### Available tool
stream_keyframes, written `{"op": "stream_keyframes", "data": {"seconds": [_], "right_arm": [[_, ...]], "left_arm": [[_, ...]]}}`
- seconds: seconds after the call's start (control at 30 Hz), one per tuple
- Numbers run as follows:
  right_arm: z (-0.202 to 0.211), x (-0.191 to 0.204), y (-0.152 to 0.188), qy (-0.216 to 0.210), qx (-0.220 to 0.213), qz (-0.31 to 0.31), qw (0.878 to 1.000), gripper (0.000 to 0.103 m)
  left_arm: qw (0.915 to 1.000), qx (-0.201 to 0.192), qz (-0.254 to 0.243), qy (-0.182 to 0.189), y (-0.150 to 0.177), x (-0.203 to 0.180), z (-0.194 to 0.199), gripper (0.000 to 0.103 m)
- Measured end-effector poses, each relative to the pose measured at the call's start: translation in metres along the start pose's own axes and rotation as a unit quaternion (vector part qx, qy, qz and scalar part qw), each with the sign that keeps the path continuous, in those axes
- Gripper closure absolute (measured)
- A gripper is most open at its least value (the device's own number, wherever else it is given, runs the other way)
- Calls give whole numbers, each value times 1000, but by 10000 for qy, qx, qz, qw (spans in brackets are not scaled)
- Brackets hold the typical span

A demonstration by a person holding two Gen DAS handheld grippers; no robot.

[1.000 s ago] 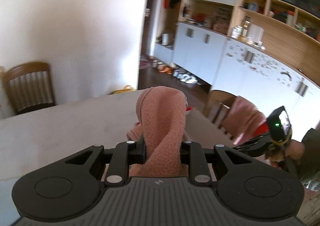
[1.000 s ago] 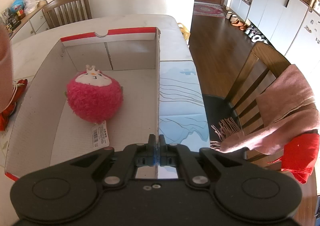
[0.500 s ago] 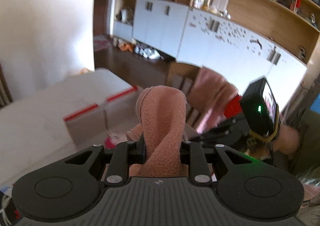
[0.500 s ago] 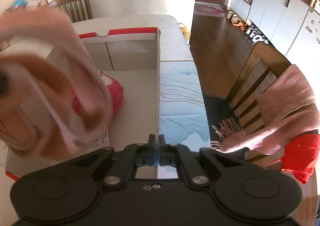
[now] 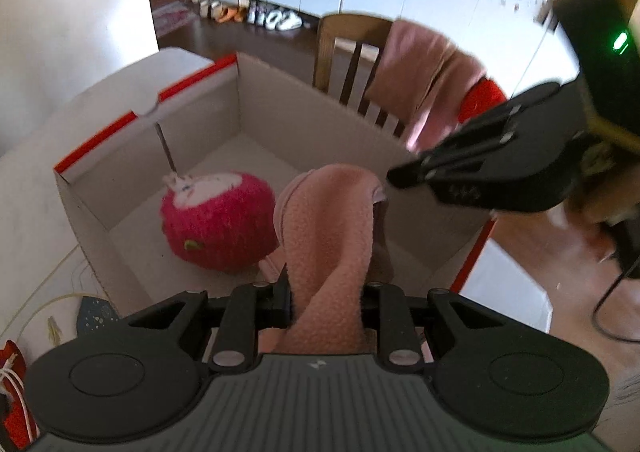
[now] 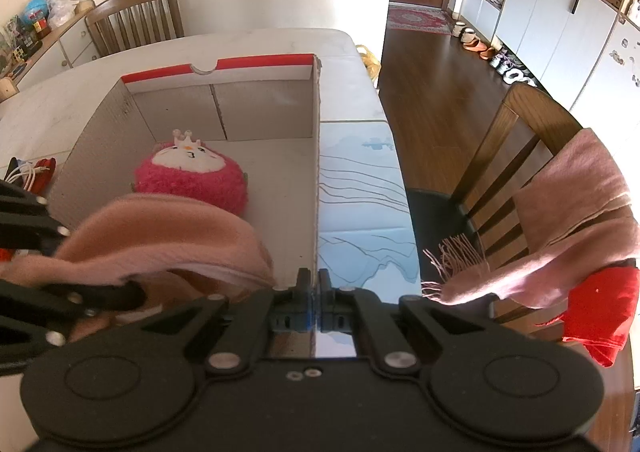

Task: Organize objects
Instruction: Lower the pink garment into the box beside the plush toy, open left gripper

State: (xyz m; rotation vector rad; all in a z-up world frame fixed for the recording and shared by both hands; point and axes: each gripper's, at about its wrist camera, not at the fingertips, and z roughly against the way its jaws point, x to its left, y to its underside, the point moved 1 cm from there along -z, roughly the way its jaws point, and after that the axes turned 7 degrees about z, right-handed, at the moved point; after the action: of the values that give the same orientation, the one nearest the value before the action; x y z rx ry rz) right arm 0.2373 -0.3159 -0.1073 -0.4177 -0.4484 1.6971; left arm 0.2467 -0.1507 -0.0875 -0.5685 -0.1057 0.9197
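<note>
Clamping pink fleece cloth [image 5: 328, 236], left hand-held gripper [image 5: 326, 298] hangs over cardboard box [image 5: 200, 120] for drop-in; right hand-held gripper [image 6: 314, 284] closed, pinching box wall to steady it.

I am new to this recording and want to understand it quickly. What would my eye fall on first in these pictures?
First, the soft pink fleece cloth clamped in the left gripper, hanging over the open cardboard box with red-edged flaps. Next, the round fuzzy magenta plush toy with a white face lying on the box floor. At the right, a pink fringed scarf drapes over a wooden chair, while the right gripper is shut on the box's wall.
</note>
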Motion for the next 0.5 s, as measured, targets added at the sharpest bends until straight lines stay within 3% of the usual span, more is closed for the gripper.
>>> {"op": "stream_keyframes", "data": {"seconds": [0.5], "right_arm": [[1, 0, 0, 22, 15, -66, 10000, 101]], "left_arm": [[9943, 1045, -198, -42, 7, 2, -46, 82]]}}
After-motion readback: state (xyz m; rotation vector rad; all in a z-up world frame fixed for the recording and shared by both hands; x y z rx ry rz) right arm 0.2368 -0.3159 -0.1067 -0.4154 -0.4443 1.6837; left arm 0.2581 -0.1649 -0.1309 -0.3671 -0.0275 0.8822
